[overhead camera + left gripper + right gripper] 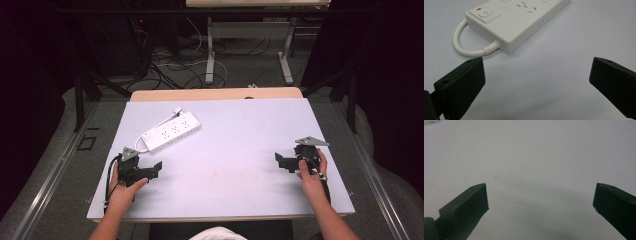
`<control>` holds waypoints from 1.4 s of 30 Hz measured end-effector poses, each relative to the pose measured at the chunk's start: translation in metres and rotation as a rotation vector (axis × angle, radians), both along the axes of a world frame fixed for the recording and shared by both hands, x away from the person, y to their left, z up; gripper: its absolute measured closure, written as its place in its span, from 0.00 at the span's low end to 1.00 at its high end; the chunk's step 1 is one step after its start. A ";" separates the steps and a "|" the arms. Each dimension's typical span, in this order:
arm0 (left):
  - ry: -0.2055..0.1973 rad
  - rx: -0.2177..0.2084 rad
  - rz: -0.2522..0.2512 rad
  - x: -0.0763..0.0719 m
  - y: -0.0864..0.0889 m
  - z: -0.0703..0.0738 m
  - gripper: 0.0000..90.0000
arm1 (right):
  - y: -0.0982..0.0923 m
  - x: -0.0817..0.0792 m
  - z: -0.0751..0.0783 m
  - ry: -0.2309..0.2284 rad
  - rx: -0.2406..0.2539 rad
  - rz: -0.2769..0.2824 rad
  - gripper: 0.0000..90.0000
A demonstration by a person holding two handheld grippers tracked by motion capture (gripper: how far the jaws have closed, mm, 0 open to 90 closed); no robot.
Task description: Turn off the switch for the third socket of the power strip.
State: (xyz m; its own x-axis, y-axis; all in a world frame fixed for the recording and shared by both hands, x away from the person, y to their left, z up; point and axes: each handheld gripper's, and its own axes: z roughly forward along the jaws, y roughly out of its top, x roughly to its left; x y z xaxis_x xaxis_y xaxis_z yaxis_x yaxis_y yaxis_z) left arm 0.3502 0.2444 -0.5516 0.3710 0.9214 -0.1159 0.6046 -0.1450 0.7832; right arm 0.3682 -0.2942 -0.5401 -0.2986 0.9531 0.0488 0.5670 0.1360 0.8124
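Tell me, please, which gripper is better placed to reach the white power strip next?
The left gripper: its open jaws point at the power strip lying just ahead of it, while the right gripper sits open across the table, far from it.

Looks like a lab or recording room: dark curtains at 9 and 3 o'clock, loose cables (pixel 172 67) across the grey floor (pixel 240 65) at 12 o'clock, metal desk legs (pixel 210 52) beyond, white-topped bench (pixel 235 150) on a rig.
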 end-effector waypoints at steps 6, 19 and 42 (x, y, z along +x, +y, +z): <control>-0.007 0.012 0.004 0.000 -0.001 0.001 0.01 | -0.001 -0.002 0.000 -0.004 0.015 -0.010 0.00; -0.032 0.035 0.021 -0.002 0.002 0.000 0.01 | -0.001 -0.003 -0.002 0.002 0.011 -0.005 0.00; -0.054 0.045 -0.012 -0.003 -0.004 0.005 0.18 | -0.002 -0.001 -0.006 0.018 0.018 0.013 0.00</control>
State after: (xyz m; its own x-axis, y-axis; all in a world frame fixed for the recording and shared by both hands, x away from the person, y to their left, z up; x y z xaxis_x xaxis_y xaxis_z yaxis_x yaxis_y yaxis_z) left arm 0.3472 0.2401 -0.5465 0.3864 0.9207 -0.0543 0.5595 -0.1872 0.8074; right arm 0.3667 -0.2966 -0.5458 -0.3095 0.9483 0.0710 0.5796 0.1289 0.8046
